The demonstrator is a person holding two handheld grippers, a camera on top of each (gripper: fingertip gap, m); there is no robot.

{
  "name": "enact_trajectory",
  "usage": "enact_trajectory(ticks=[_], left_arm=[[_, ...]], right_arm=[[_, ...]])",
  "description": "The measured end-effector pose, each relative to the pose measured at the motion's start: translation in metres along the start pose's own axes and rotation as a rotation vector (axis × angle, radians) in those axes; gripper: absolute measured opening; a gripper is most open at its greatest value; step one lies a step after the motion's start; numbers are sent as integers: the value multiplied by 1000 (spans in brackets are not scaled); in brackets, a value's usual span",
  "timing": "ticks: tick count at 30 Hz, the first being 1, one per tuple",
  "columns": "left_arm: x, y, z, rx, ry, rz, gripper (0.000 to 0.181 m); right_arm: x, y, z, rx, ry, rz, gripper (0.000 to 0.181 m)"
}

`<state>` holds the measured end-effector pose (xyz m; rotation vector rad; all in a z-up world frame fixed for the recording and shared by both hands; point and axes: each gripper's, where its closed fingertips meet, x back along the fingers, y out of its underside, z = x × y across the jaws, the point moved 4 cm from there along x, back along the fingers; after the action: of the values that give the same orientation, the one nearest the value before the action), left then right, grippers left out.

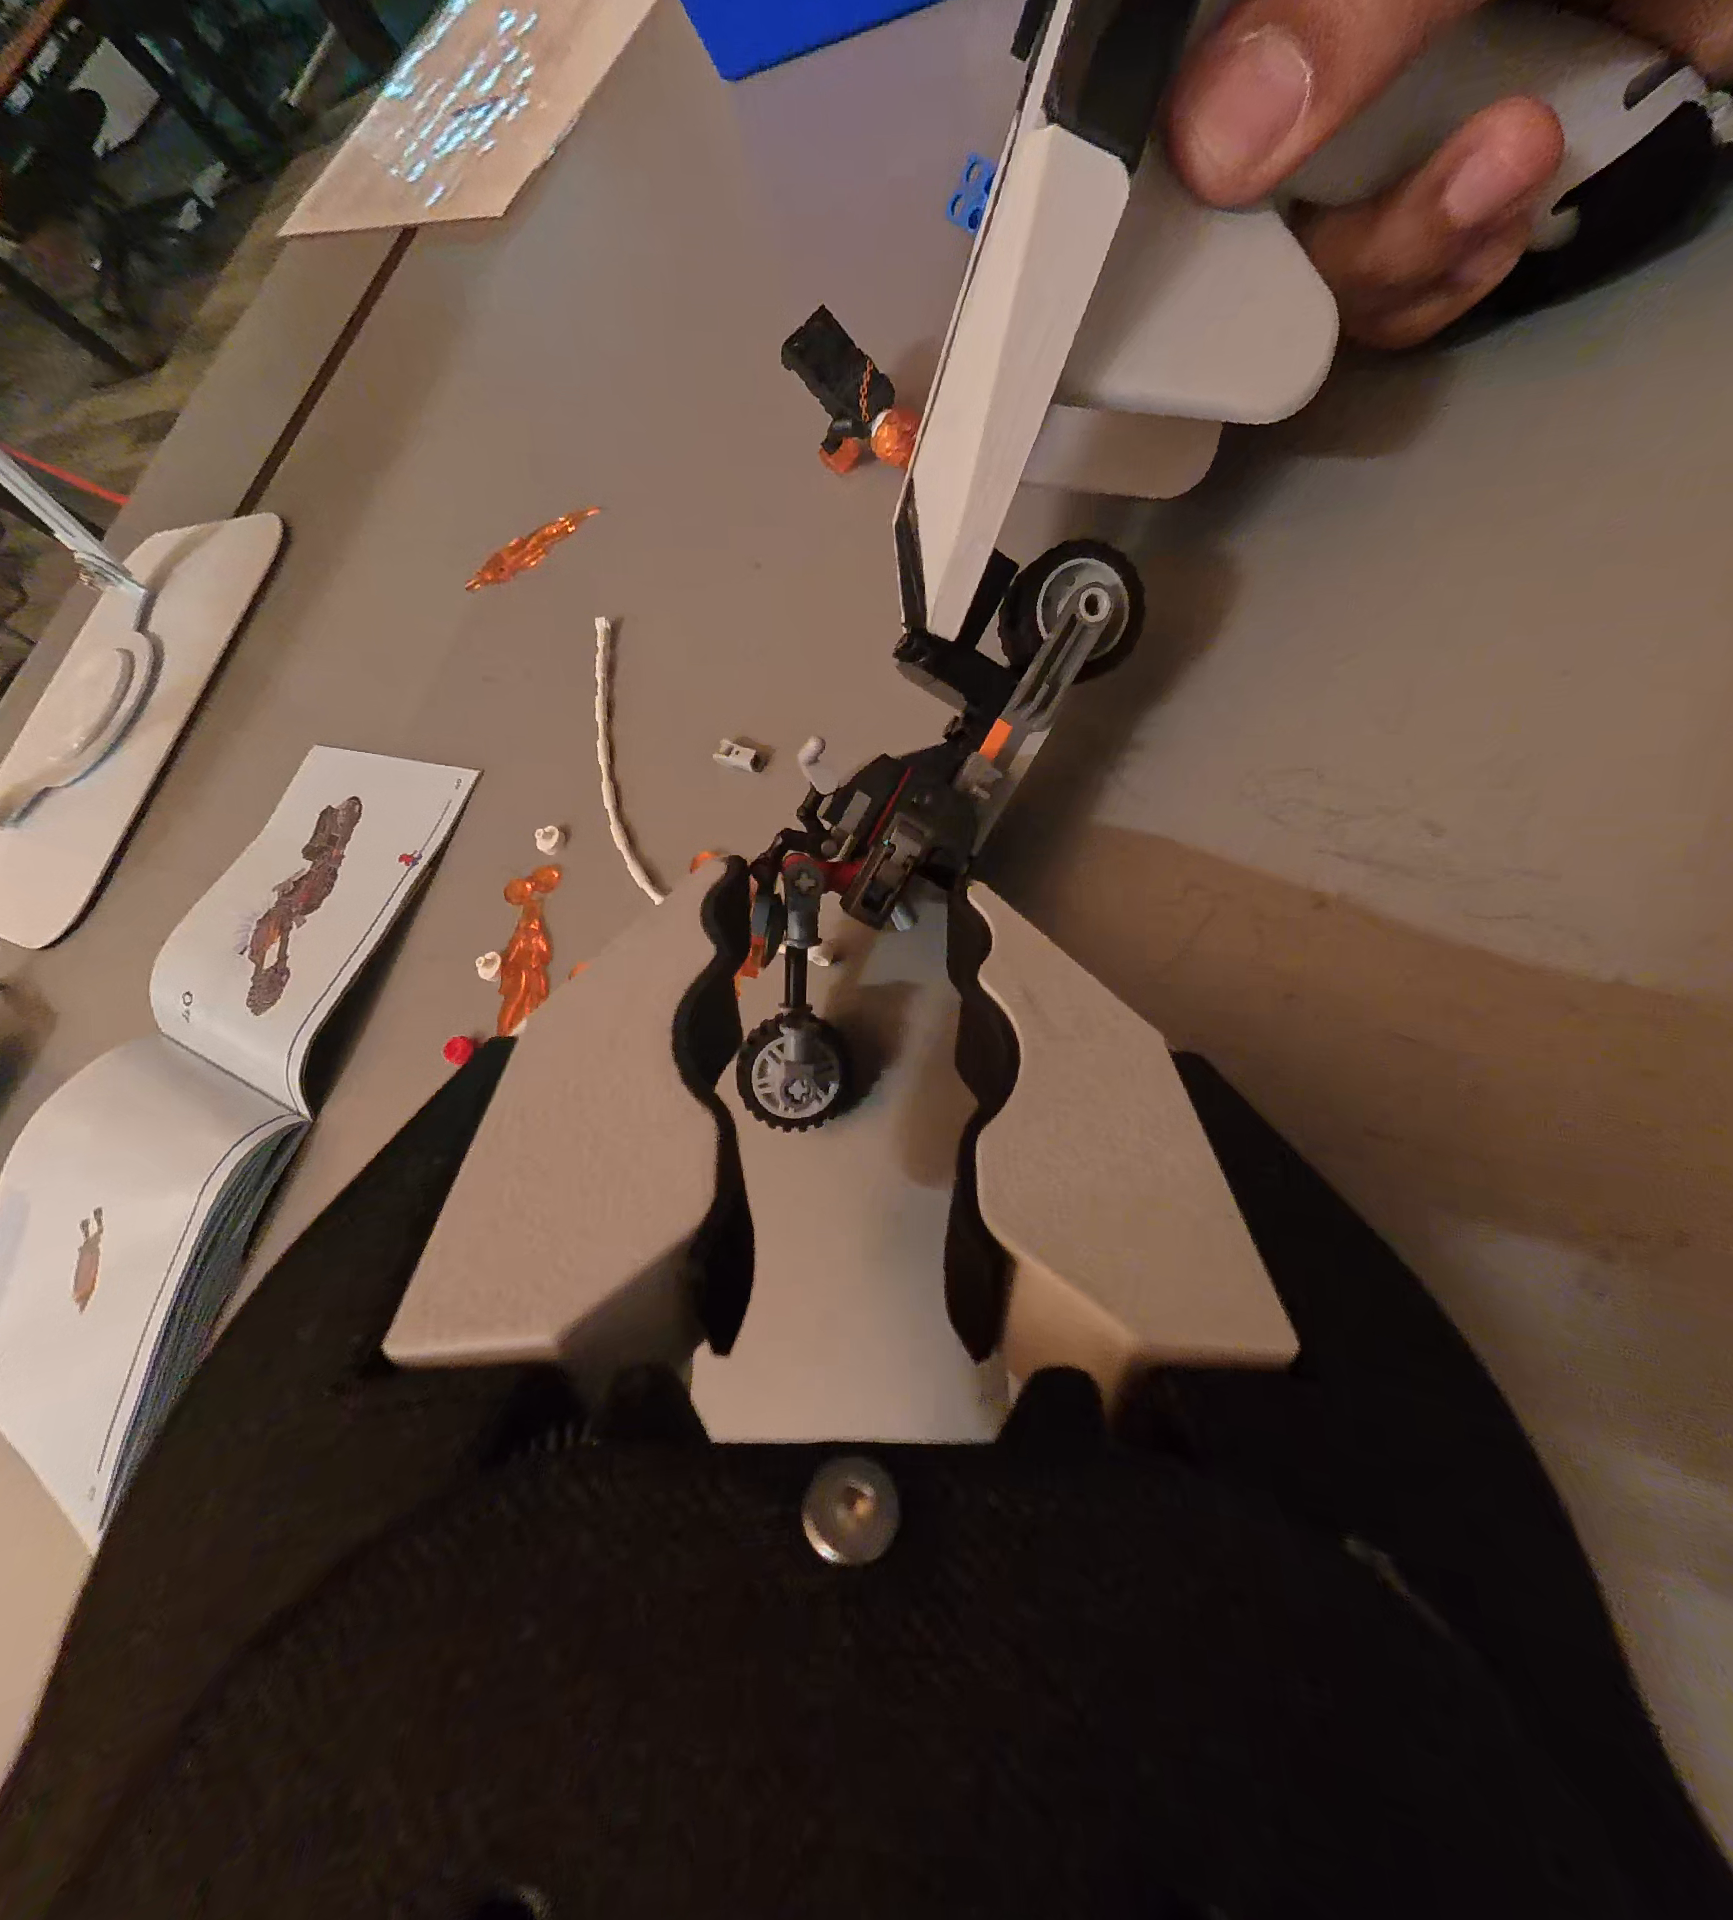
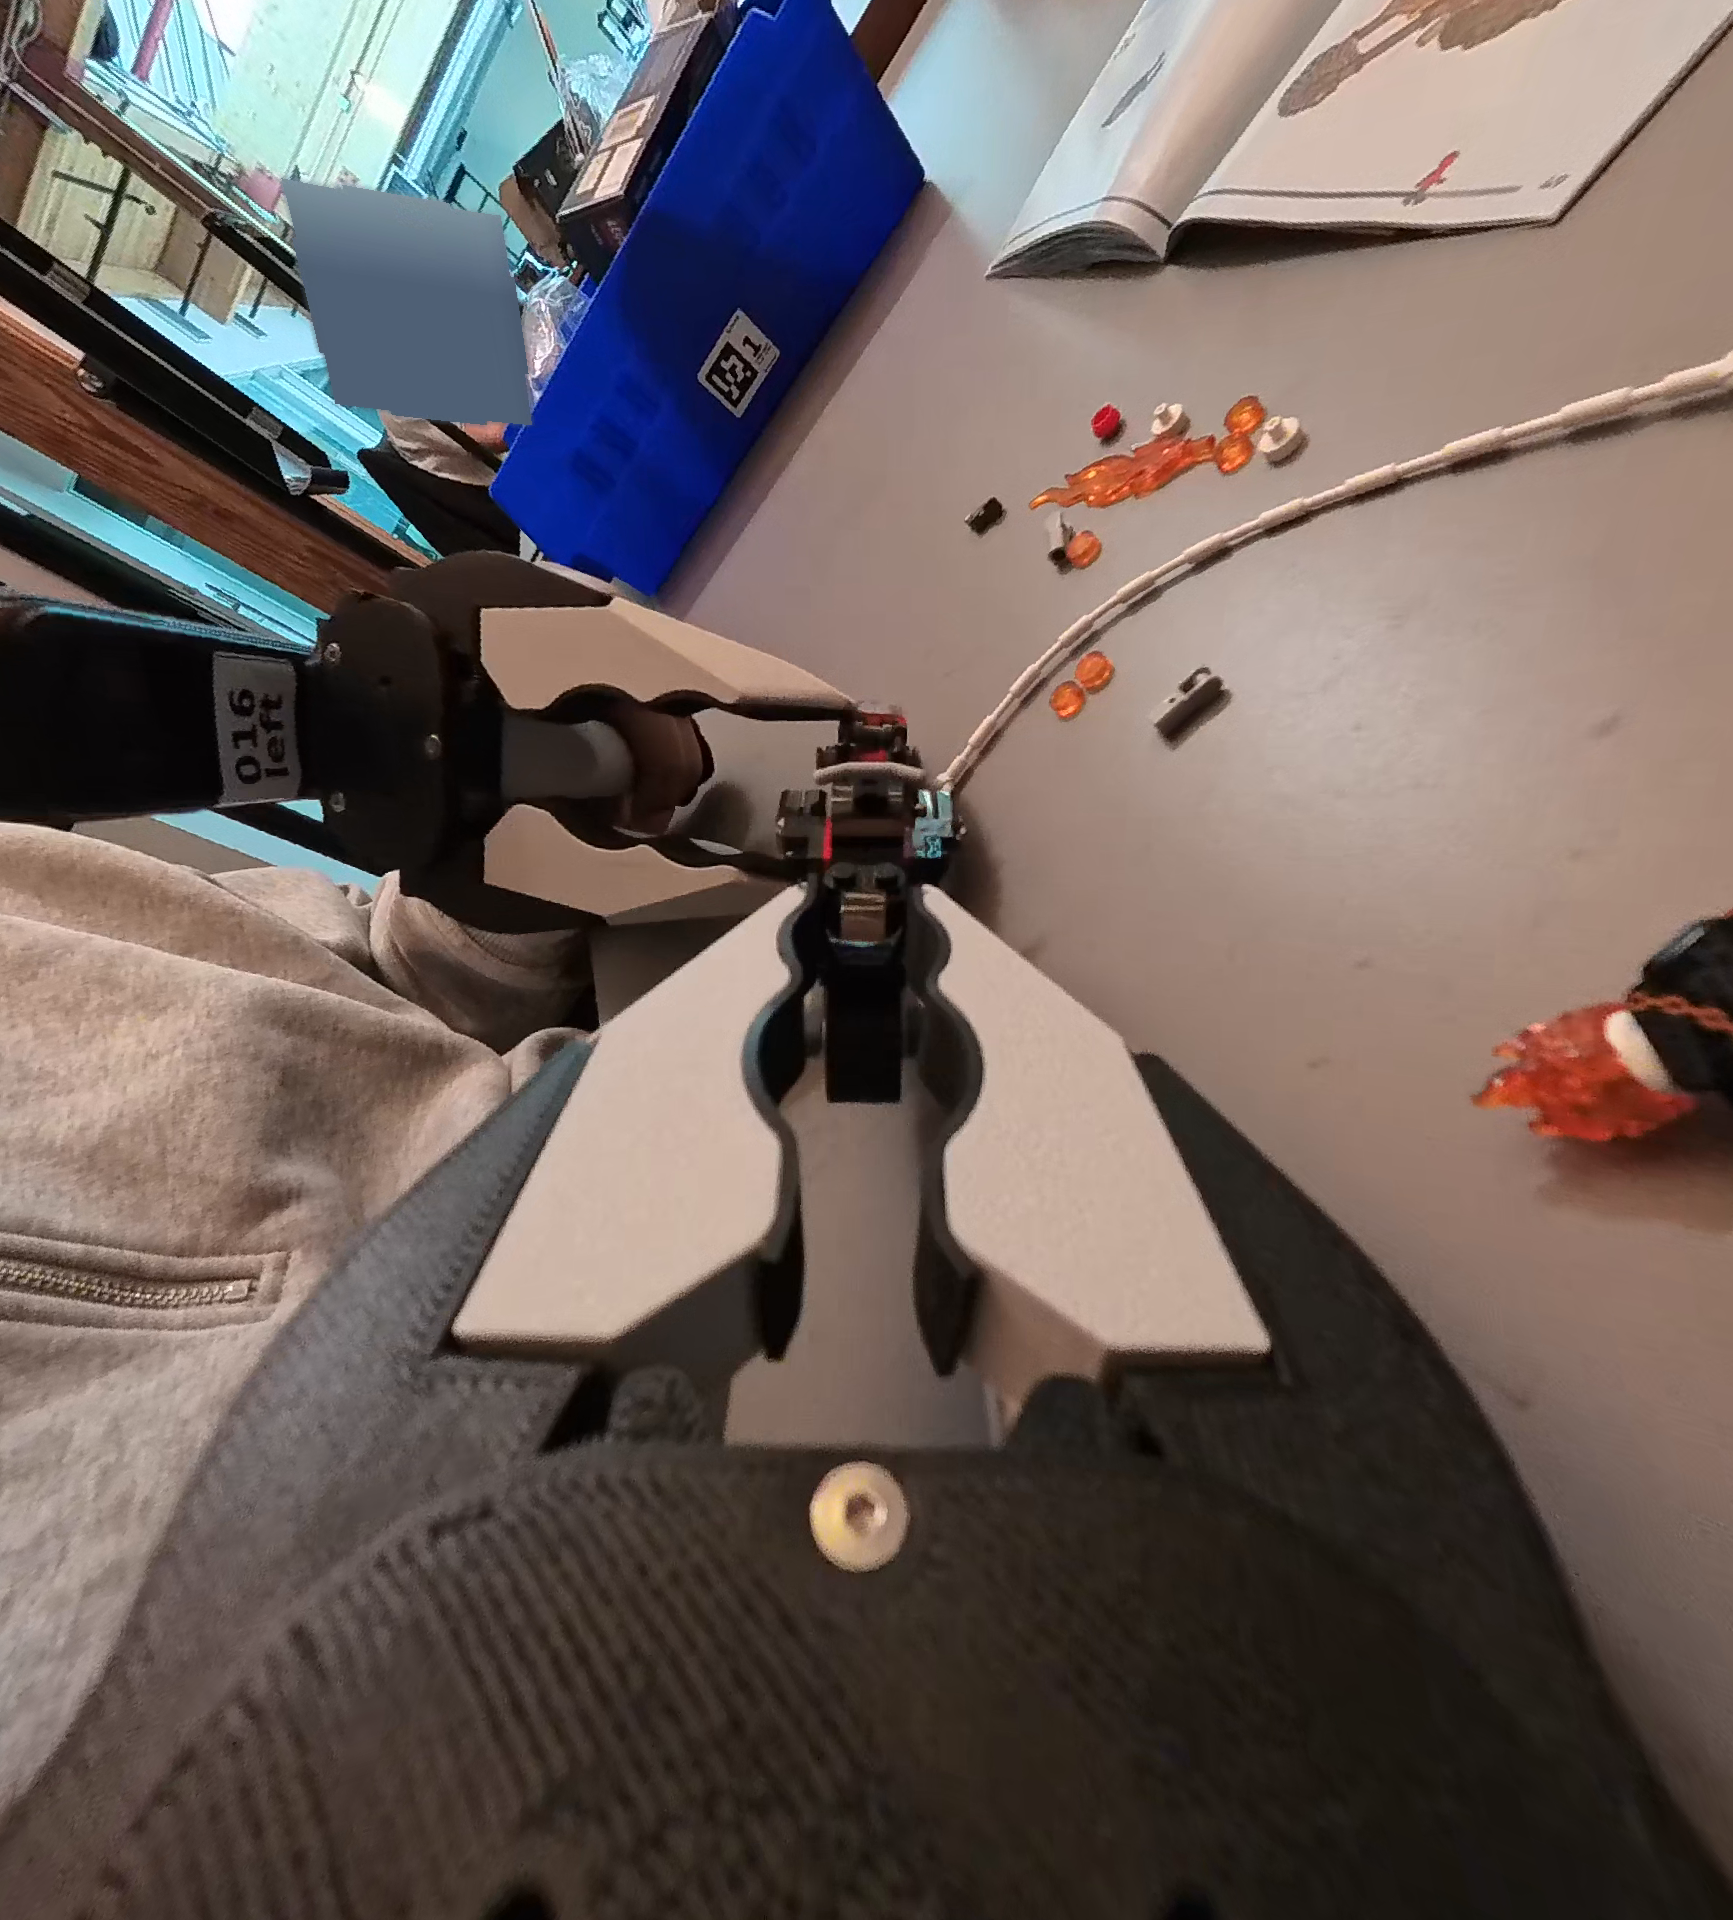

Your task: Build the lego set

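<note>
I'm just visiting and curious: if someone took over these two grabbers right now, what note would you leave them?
Left gripper: shut on the motorcycle at its front fork end.
Right gripper: shut on the motorcycle's rear.
Loose on the table: white chain, orange flame pieces, small studs, the minifigure. Instruction booklet lies open.
Done: bike frame with both wheels.
Left: probably flames, chain and the small parts.

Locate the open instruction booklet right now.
In the left wrist view, the instruction booklet lies open at left on the table, beside orange flame pieces.
</note>
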<state>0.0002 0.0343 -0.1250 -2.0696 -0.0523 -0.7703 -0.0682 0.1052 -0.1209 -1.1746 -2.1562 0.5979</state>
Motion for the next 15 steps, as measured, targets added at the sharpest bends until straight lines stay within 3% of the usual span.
enact_trajectory(ticks=[15], left_arm=[[-2,3,3,-71,-29,-39,36]], right_arm=[[-2,3,2,5,24,-29,13]])
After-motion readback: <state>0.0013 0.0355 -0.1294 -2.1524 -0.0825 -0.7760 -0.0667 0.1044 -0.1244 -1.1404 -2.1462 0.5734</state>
